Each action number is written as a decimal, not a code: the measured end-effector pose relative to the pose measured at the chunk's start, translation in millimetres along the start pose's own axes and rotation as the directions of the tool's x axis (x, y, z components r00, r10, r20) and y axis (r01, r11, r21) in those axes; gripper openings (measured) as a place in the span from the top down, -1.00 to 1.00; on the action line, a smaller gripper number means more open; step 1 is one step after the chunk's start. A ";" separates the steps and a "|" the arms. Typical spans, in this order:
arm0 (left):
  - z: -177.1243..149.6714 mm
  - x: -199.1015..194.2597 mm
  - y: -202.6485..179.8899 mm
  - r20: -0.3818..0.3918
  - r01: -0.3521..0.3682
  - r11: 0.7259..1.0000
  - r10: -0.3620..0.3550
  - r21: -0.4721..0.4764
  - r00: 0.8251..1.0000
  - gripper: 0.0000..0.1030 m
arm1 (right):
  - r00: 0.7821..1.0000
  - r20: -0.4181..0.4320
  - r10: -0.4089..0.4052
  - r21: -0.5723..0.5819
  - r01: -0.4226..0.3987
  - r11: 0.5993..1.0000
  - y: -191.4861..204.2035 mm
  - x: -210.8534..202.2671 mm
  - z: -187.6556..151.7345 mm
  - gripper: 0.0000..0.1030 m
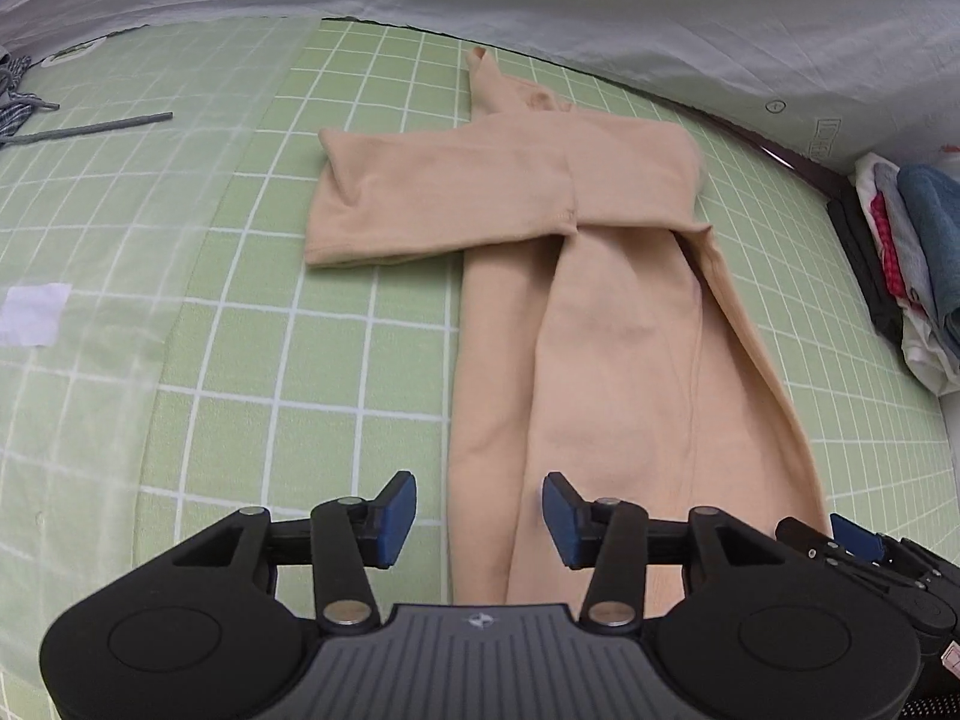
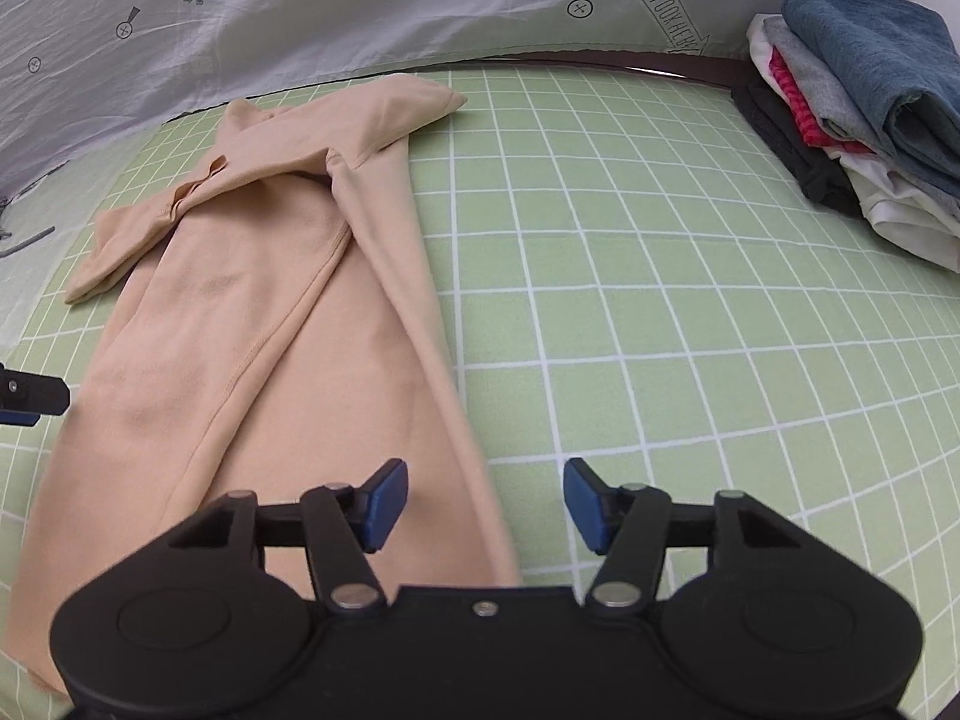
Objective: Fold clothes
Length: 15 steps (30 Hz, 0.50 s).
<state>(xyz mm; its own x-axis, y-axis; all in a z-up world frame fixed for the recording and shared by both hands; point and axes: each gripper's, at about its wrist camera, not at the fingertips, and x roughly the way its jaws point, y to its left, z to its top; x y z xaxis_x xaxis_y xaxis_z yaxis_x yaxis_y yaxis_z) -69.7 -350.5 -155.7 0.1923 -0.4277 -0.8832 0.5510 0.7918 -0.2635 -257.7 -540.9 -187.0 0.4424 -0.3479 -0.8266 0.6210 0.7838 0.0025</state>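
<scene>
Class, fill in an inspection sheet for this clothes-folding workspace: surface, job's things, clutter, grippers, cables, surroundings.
Surface: green checked sheet, with a white patch at the left.
Job's things: beige garment lying flat, sleeves folded across its top.
Clutter: stack of folded clothes at the far right; grey cord and some patterned fabric at the far left.
Grippers: left gripper open over the garment's near left edge; right gripper open over its near right edge; neither holds anything.
Cables: nothing seen.
Surroundings: white printed sheet along the far side.
</scene>
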 end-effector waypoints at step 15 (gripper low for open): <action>-75.4 -13.9 -5.0 -0.067 -0.026 0.999 0.028 0.030 0.997 0.06 | 0.991 0.073 0.112 0.072 -0.117 0.991 -14.8 -45.7 -37.9 0.94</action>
<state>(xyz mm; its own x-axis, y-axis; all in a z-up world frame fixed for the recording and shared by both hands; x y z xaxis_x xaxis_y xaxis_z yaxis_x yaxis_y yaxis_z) -136.4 -315.7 -171.4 0.1527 -0.3749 -0.9144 0.5698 0.7894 -0.2285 -311.6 -517.1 -170.5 0.5550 -0.2945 -0.7780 0.6098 0.7802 0.1397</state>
